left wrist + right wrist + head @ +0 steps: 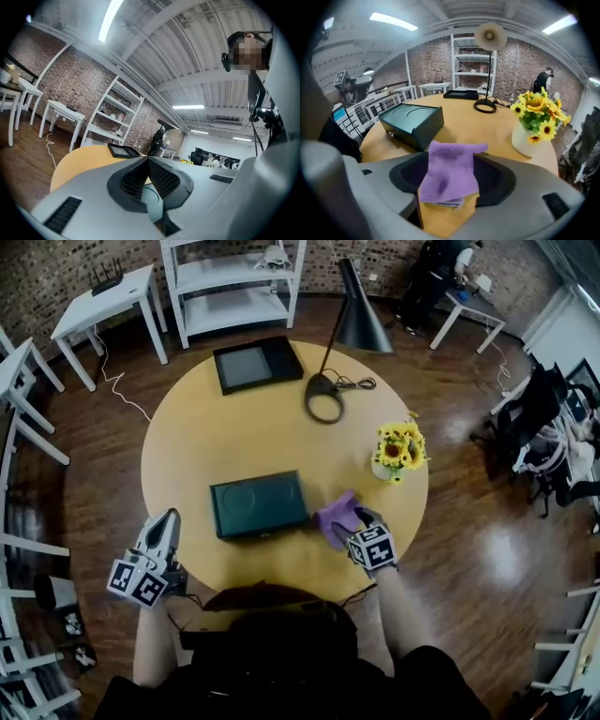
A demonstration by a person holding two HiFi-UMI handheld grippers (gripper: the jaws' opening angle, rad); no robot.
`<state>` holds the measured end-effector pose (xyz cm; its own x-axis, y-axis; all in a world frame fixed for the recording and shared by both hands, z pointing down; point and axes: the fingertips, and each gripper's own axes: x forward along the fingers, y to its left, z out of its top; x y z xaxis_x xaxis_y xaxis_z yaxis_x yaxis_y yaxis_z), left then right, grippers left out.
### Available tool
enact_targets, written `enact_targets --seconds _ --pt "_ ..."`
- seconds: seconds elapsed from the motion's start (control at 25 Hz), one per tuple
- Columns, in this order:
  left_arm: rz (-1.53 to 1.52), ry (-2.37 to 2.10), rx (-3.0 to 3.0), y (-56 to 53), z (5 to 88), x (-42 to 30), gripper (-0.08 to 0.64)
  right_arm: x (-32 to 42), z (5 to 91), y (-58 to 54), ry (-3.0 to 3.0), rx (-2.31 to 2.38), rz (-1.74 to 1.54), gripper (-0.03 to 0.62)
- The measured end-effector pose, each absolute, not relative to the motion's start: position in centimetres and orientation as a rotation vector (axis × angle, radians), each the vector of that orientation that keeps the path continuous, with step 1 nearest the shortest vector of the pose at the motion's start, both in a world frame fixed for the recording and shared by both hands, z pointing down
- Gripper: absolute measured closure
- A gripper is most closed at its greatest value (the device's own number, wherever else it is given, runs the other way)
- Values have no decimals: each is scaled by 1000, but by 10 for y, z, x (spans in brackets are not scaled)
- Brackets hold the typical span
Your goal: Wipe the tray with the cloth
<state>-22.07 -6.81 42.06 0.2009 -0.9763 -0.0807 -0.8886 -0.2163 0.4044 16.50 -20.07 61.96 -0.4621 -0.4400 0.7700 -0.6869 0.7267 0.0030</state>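
Head view is showing a round yellow wooden table point(187, 442) from steeply above. A dark green rectangular tray point(258, 505), box-like and marked with curved raised lines on top, is being shown near the table's front edge. Just beside its right-hand end, and not on it, a folded purple cloth point(336, 517) is being gripped by the right gripper point(359, 523).

In the right gripper view the jaws are being held wide apart. The cloth is being clamped across its width between them. Its side edges are touching both pads and its far edge is reaching just past the fingertips. One corner of the tray is being shown just beyond the cloth, to the left. Whether the cloth is being lifted clear of the tabletop or is resting on it cannot be told.

The left gripper point(170, 519) is being held over the table's front left edge, apart from the tray. In the left gripper view its jaws are being pressed fully together, with nothing between them.

At the far side of the table a black shallow square tray point(258, 364) is lying flat. A black desk lamp point(361, 324) with a ring-shaped base is standing just to its right. A white vase of yellow sunflowers point(398, 454) is standing near the table's right edge, beyond the right gripper.
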Motion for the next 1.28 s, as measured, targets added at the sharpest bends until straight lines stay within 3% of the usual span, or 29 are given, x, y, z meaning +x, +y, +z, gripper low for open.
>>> enact_targets --seconds 0.08,0.12,0.72,0.8,0.88,0.96,1.28 --pt "-432 -1751 2209 -69 428 -211 560 165 637 -204 -2063 776 417 193" --pt "-428 -1746 2201 -68 430 -208 560 165 644 -205 -2030 745 431 187" --pt "-426 -1802 2048 -41 442 -184 560 165 685 -218 -1846 616 487 187" --pt "-429 -1801 2040 -39 445 -181 560 161 683 -212 -1860 585 485 250" --pt "-437 -1794 2035 -38 448 -178 560 156 682 -203 -1873 554 494 383" --pt "-446 -1784 2036 -37 449 -178 560 151 682 -196 -1890 550 516 467" --pt "-458 -1761 2049 -32 449 -197 560 150 650 -196 -2017 683 519 500"
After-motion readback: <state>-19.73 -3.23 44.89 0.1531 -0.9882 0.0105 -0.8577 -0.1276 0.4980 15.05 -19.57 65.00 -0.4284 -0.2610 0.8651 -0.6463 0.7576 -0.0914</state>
